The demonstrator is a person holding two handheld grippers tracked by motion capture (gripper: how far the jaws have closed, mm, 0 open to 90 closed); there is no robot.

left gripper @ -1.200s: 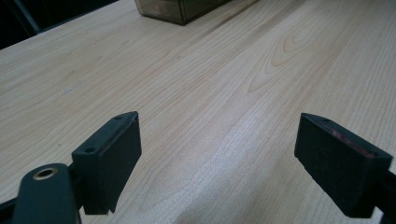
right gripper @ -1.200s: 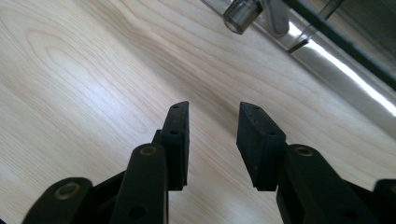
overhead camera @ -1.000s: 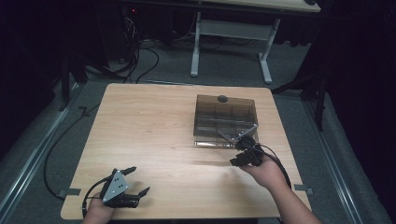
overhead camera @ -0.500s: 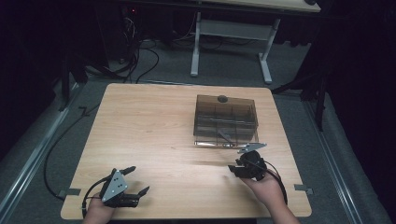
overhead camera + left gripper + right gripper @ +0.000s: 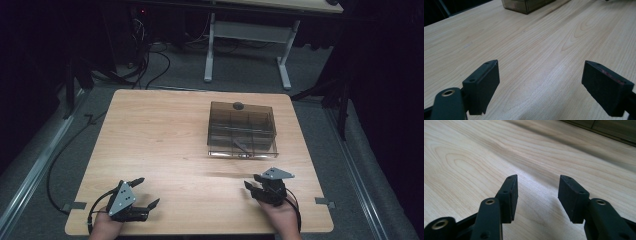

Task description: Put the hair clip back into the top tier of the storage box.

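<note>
- The smoky see-through box (image 5: 242, 129) with inner compartments sits on the wooden surface (image 5: 160, 135), toward its far right part, a dark knob on its lid.
- The right tongs (image 5: 256, 183) rest near the surface's near edge, well apart from the box; their jaws have just been opening and stand apart with nothing between them (image 5: 537, 195).
- The left tongs (image 5: 148, 192) lie at the near left corner, jaws spread wide and empty (image 5: 540, 85).

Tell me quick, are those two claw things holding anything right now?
Left gripper: open, holding nothing.
Right gripper: open, holding nothing; its jaws have just been opening.
</note>
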